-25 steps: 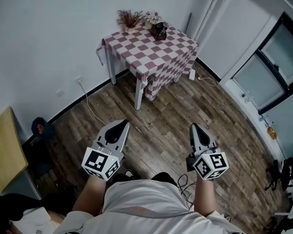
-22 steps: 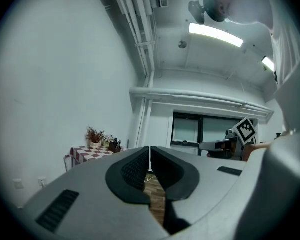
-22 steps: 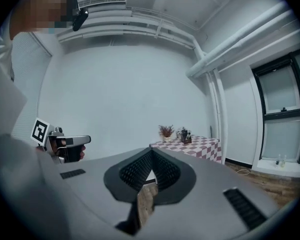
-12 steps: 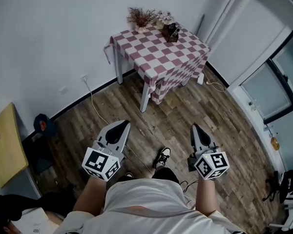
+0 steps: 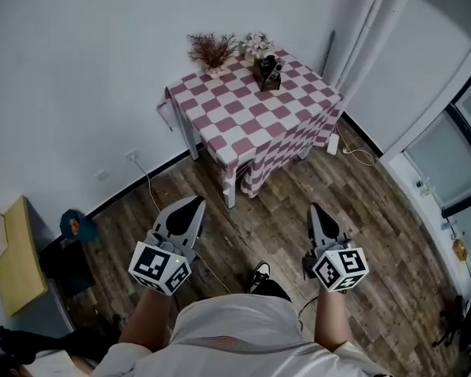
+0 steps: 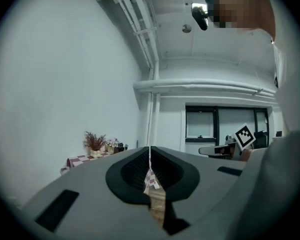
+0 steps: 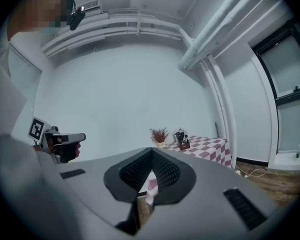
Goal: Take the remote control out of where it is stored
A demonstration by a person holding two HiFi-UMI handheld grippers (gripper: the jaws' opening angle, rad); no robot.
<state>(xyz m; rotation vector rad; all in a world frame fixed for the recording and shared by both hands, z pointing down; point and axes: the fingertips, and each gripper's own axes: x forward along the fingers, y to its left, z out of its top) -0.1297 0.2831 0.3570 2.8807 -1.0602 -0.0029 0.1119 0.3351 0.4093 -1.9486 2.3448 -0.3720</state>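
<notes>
1. Fingers first: the left gripper [image 6: 150, 150] has its jaws pressed together with nothing between them. The right gripper [image 7: 151, 153] is the same, closed and empty.
2. Both are held out roughly level in front of the person, over the wood floor [image 5: 282, 203] and well apart from the table [image 5: 243, 124] (the one with the checked cloth, in the corner).
3. The remote [image 7: 184, 137] looks to be standing in a small dark holder [image 5: 268, 73] at the far end of the table, just beside the dried flowers [image 5: 210, 49]. It's too small from here to tell exactly how it sits.
4. So I'd call this the approach, with nothing grabbed yet.
5. To do it well, get right up to the table first and open one gripper's jaws before reaching in (not at the last moment). Come at the remote from above, pinch the part sticking out, and lift straight up so the holder doesn't tip. The other gripper could steady the holder.
</notes>
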